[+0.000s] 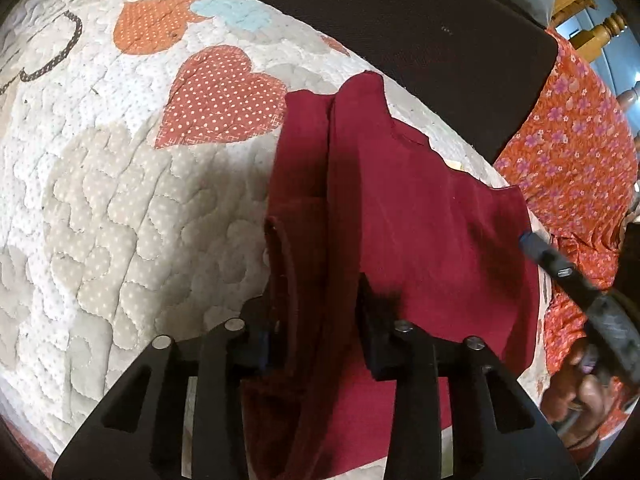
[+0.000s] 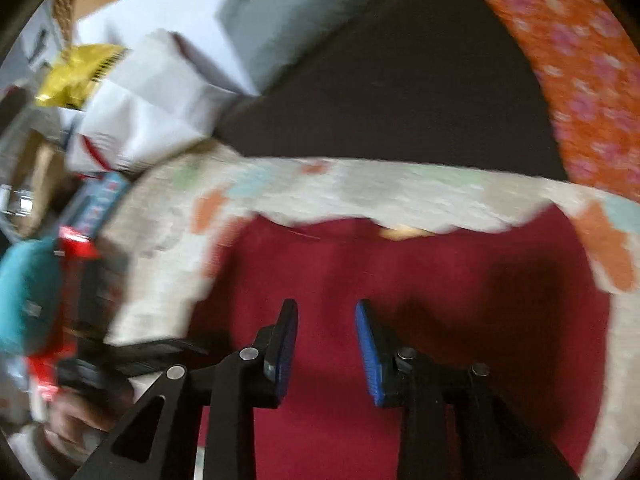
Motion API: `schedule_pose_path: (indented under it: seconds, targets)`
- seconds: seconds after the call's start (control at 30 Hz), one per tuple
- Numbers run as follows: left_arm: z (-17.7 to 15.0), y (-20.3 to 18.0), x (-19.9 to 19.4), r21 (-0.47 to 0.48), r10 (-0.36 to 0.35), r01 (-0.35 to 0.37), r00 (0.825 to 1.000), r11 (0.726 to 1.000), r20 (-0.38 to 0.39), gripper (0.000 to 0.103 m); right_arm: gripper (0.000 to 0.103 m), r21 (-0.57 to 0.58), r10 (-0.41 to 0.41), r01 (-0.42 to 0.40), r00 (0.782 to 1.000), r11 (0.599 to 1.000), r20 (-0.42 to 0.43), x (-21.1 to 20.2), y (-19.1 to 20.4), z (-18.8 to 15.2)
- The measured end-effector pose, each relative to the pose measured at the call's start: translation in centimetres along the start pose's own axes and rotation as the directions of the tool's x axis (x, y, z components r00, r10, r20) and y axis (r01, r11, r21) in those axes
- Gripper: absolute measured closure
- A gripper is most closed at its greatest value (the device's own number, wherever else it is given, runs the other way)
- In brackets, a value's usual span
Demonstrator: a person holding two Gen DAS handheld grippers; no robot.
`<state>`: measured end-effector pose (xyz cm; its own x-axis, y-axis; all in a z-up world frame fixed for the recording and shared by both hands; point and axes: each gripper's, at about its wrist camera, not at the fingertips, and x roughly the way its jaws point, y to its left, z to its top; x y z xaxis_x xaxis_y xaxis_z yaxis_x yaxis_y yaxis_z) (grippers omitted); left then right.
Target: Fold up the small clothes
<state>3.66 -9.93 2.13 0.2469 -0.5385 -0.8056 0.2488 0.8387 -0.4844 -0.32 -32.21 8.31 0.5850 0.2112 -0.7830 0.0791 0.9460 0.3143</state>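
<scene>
A dark red small garment [image 1: 420, 216] lies on a quilted bedspread [image 1: 120, 200] with heart patches. My left gripper [image 1: 316, 312] is shut on a raised fold of the garment, which runs up between its fingers; the left part of the cloth hangs bunched. In the right wrist view the same garment [image 2: 460, 280] lies flat below my right gripper [image 2: 326, 340], which is open and empty just above the cloth. The right gripper's finger [image 1: 560, 268] shows at the right edge of the left wrist view.
A dark brown cushion [image 1: 420, 32] lies beyond the quilt. Orange floral fabric [image 1: 568, 140] borders the right. Wooden bed posts [image 1: 600, 32] stand far right. White bags and clutter [image 2: 140, 112] sit at the left in the blurred right wrist view.
</scene>
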Motion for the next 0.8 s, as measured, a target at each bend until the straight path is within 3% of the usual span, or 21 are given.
schedule_pose_path:
  seconds: [0.1,0.17,0.2,0.3,0.37,0.43,0.5,0.53,0.6,0.73,0.8]
  targets:
    - [-0.3,-1.0,-0.4,0.021,0.017,-0.017,1.0,1.0,0.002,0.079,0.082,0.063,-0.01,0.014,0.998,0.998,-0.06,2.6,-1.8,-0.4]
    - [-0.4,-1.5,-0.8,0.025,0.006,-0.006,1.0,1.0,-0.001,0.082,0.083,0.017,-0.062,0.065,0.992,0.998,-0.108,5.2,-2.1,-0.8]
    - [-0.4,-1.7,-1.0,0.024,-0.004,0.004,1.0,1.0,-0.001,0.082,0.083,-0.021,-0.08,0.078,0.993,0.997,-0.084,5.6,-1.9,-0.9]
    - [-0.5,-2.1,-1.8,0.031,-0.022,0.022,1.0,0.999,0.003,0.084,0.083,-0.059,-0.102,0.096,0.989,0.994,-0.107,4.3,-1.1,-0.6]
    - [-0.4,-2.1,-2.0,0.022,-0.028,0.028,1.0,0.999,0.001,0.084,0.083,-0.086,-0.065,0.057,0.994,0.995,-0.086,1.7,-0.7,-1.2]
    - [-0.4,-2.0,-2.3,0.012,-0.036,0.036,0.999,0.999,-0.001,0.085,0.083,-0.135,-0.039,0.028,0.996,0.991,-0.078,-0.7,-0.3,-3.0]
    - [-0.4,-2.3,-2.6,0.01,-0.038,0.038,0.999,0.999,0.001,0.085,0.083,-0.149,-0.065,0.047,0.99,0.988,-0.122,-0.4,-0.7,-5.2]
    - [-0.4,-2.7,-2.6,0.008,-0.041,0.041,0.999,0.999,0.002,0.085,0.083,-0.137,-0.066,0.044,0.985,0.99,-0.157,0.7,-1.3,-6.5]
    - [-0.4,-3.6,-2.7,0.002,-0.055,0.055,0.998,0.999,0.005,0.086,0.083,-0.09,-0.012,0.006,0.998,0.996,-0.062,0.4,-2.4,-7.6]
    - [-0.4,-6.6,-3.4,0.026,-0.062,0.062,0.998,0.998,0.016,0.086,0.083,0.082,0.105,-0.101,0.994,0.992,-0.042,-1.8,-4.9,-7.4]
    - [-0.5,-8.4,-3.8,0.049,-0.078,0.077,0.997,0.996,0.017,0.086,0.083,0.091,0.102,-0.1,0.994,0.991,-0.026,-3.0,-5.6,-7.8]
